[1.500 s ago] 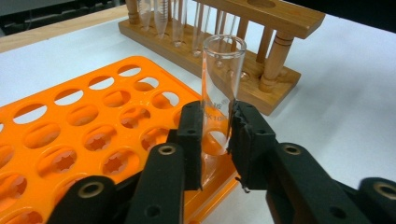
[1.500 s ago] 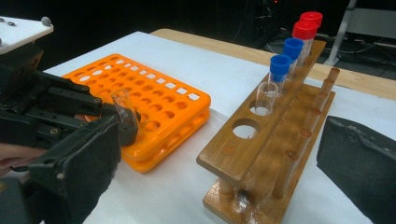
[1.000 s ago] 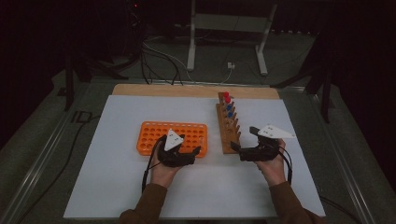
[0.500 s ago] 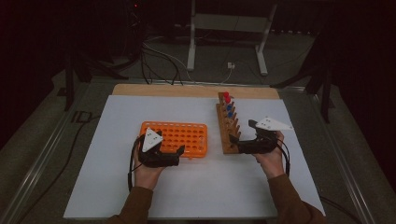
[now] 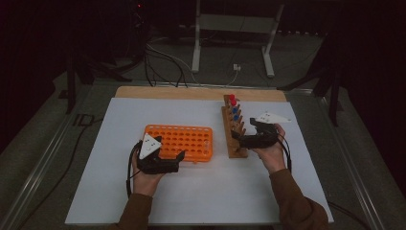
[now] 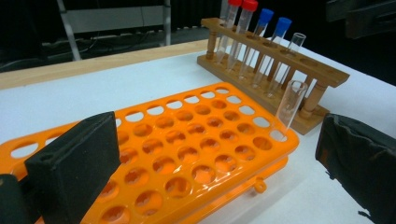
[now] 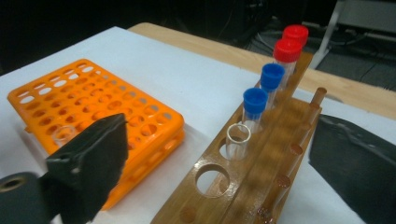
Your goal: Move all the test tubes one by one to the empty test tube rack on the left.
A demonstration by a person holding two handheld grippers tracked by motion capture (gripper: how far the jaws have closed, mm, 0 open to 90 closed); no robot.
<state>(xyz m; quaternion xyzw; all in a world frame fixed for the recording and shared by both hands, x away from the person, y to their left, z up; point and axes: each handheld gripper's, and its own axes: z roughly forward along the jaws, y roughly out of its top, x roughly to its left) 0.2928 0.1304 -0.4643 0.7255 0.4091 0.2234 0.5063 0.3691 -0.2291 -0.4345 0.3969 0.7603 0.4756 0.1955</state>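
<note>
1. My left gripper (image 5: 179,158): nearest, jaws spread wide and holding nothing, resting at the near edge of the orange rack (image 5: 184,141).

2. My right gripper (image 5: 235,138): jaws parted and empty, set astride the near end of the wooden rack (image 5: 234,132).

3. Orange rack, many round wells, lying flat on the white mat (image 5: 201,191). One uncapped clear tube (image 6: 290,103) stands tilted in a corner well on the side toward the wooden rack.

4. Wooden rack, just beside the orange one, running away from me. Nearest hole (image 7: 212,179) vacant. Next, an uncapped clear tube (image 7: 238,140), upright. Then two blue-capped tubes (image 7: 256,105), then two red-capped tubes (image 7: 287,53) at the far end.

5. Beyond the mat: a bare wooden board edge (image 5: 191,92), cables and a metal stand on the floor.

Step in hand, as I judge it: moving tubes from the wooden rack to the orange one, one placed, the right gripper lining up on the next uncapped tube.

Next move calls for: centring my right jaws on that tube's upper wall, closing gently since thin plastic or glass may slip or crack, then lifting straight up clear of its hole.
</note>
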